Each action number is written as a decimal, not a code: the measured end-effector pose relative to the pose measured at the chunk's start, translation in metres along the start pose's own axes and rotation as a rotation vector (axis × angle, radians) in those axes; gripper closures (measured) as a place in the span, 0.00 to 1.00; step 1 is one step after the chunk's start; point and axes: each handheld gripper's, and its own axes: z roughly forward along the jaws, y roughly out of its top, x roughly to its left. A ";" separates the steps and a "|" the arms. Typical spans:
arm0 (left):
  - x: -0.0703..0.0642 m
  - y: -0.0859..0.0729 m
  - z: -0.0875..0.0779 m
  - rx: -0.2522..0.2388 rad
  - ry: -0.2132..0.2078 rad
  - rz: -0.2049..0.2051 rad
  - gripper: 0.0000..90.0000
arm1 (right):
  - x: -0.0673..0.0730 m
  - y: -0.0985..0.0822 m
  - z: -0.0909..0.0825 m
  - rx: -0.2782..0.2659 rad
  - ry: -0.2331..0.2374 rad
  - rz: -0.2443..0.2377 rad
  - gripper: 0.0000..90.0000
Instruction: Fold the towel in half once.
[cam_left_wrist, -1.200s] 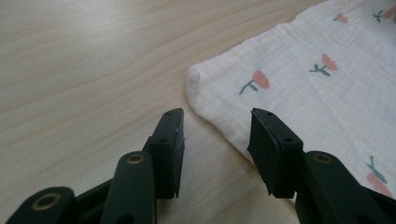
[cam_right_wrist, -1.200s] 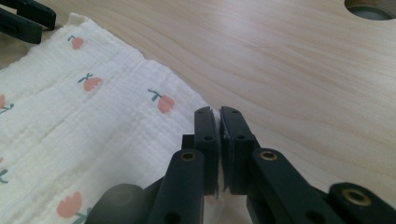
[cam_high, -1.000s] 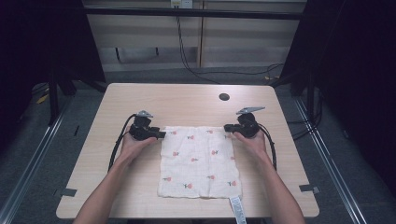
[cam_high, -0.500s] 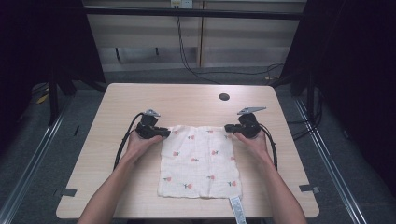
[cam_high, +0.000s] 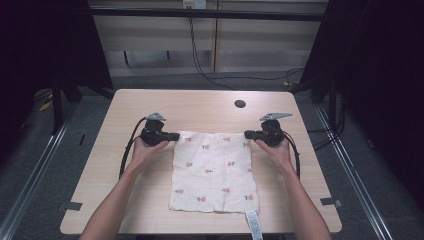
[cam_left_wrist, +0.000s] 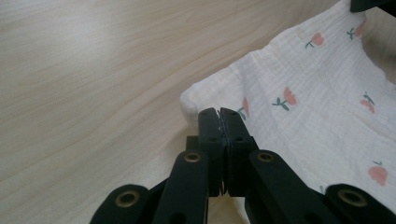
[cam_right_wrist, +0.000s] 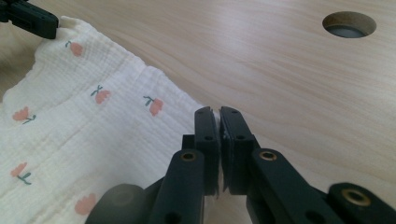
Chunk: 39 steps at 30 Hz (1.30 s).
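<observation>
A white cloth (cam_high: 212, 170) printed with small red flowers lies flat on the wooden table (cam_high: 200, 105). My left gripper (cam_high: 176, 136) is at its far left corner. In the left gripper view the cloth (cam_left_wrist: 317, 93) bunches at the left gripper (cam_left_wrist: 218, 112), whose jaws have just been closing and now pinch the corner's edge. My right gripper (cam_high: 246, 134) holds the far right corner. In the right gripper view the right gripper (cam_right_wrist: 217, 111) is shut with a sliver of the cloth (cam_right_wrist: 93, 121) between its jaws.
A round hole (cam_high: 240, 104) is cut in the table behind the cloth, also seen as the hole (cam_right_wrist: 349, 24) in the right gripper view. A white patterned strip (cam_high: 253, 225) hangs over the table's front edge. Cables trail from both grippers.
The left gripper's jaws have closed on the cloth's far left corner after edging slightly right towards it. The right gripper and the cloth's body have stayed put.
</observation>
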 end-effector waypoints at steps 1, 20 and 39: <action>-0.001 0.001 -0.002 -0.012 -0.003 -0.005 0.99 | 0.000 0.001 -0.001 -0.002 0.000 -0.001 0.96; -0.008 0.014 -0.029 -0.084 -0.033 0.009 0.99 | -0.001 0.015 -0.024 -0.076 0.022 0.010 0.96; -0.029 0.012 -0.053 -0.139 -0.064 0.064 0.99 | 0.015 0.017 -0.049 -0.126 0.066 -0.019 0.96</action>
